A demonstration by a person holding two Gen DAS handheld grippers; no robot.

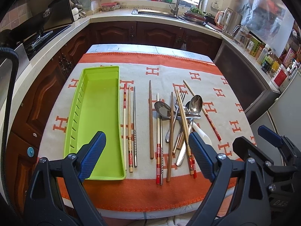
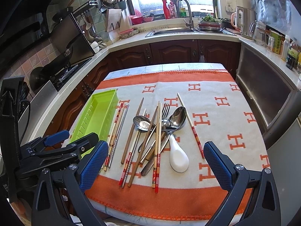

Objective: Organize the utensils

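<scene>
The left tongs (image 1: 147, 157) hang with their blue-padded fingers spread wide and nothing between them, low over the near edge of the counter (image 1: 150, 203). The right tongs (image 2: 156, 163) are likewise spread apart and hold nothing, just beside the left ones on their right.

An orange-bordered cream cloth patterned with orange H letters (image 1: 225, 101) covers the counter. Under the left finger of the left tongs lies a long lime-green plastic tray with a slotted side wall (image 1: 97, 113), lengthwise away from the tongs, with nothing in it. Just right of the tray, between the left tongs' fingers, three single chopsticks lie side by side: a white one with red bands (image 1: 124, 116), a pale wooden one with a red-and-gold end (image 1: 129, 128) and a twisted metal one (image 1: 135, 128). A plain brown wooden chopstick (image 1: 150, 120) lies alone a little further right.

Ahead of the right tongs, between their fingers, sits a tangled heap: a white ceramic soup spoon (image 2: 178, 160) nearest, then crossed bamboo and red-banded chopsticks (image 2: 157, 150), several steel spoons (image 2: 143, 124) overlapping one another, and a steel fork (image 2: 166, 110) pointing away. A lone white chopstick with a red-banded end (image 2: 191, 126) lies slantwise just inside the right finger, apart from the heap.

Beyond the counter stand dark wooden cabinets (image 2: 175, 51), a steel sink with a curved tap (image 2: 186, 13) and a window.
</scene>
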